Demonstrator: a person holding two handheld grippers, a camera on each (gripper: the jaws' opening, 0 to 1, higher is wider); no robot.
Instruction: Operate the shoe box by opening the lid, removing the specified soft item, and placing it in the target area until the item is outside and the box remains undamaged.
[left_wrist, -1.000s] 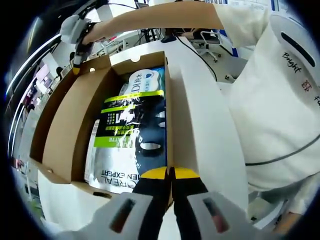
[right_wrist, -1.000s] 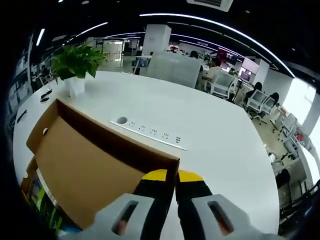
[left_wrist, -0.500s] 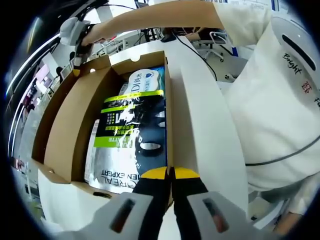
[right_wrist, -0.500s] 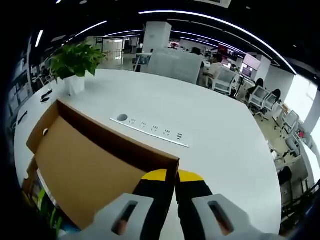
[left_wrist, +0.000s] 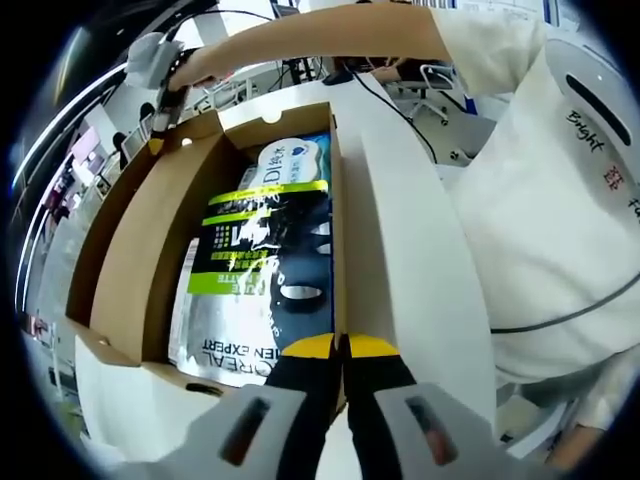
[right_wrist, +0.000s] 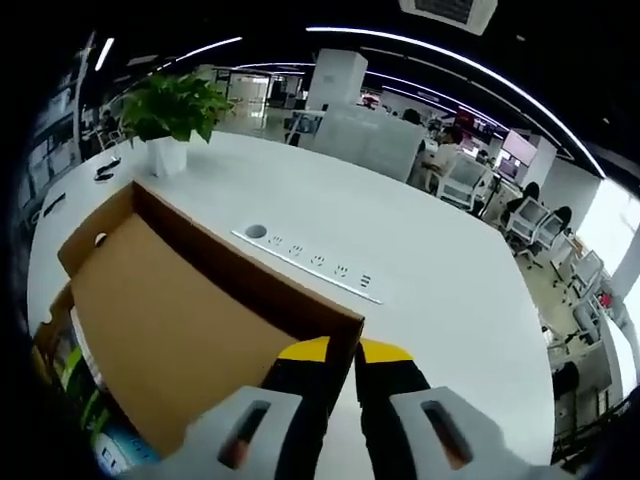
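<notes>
A brown cardboard shoe box (left_wrist: 338, 210) lies on the white table with its lid (left_wrist: 120, 260) swung up to the left. Inside lies a soft black, green and silver pack (left_wrist: 262, 270), and behind it a white pack (left_wrist: 288, 158). My left gripper (left_wrist: 338, 348) is shut on the box's near right wall. My right gripper (left_wrist: 160, 72), seen from the left gripper view at the far corner, pinches the lid. In the right gripper view the right gripper (right_wrist: 356, 350) is shut on the lid's (right_wrist: 170, 320) edge, with the packs (right_wrist: 75, 390) showing below it.
A person's white shirt (left_wrist: 560, 230) and outstretched sleeve fill the right and top of the left gripper view. A cable (left_wrist: 400, 110) runs over the table there. A potted plant (right_wrist: 175, 105) and a socket strip (right_wrist: 310, 265) sit on the white table (right_wrist: 450, 300); office chairs (right_wrist: 520, 215) stand beyond.
The right gripper and the lid corner have shifted slightly; the right gripper view has tilted a little. The left gripper and the packs have not moved.
</notes>
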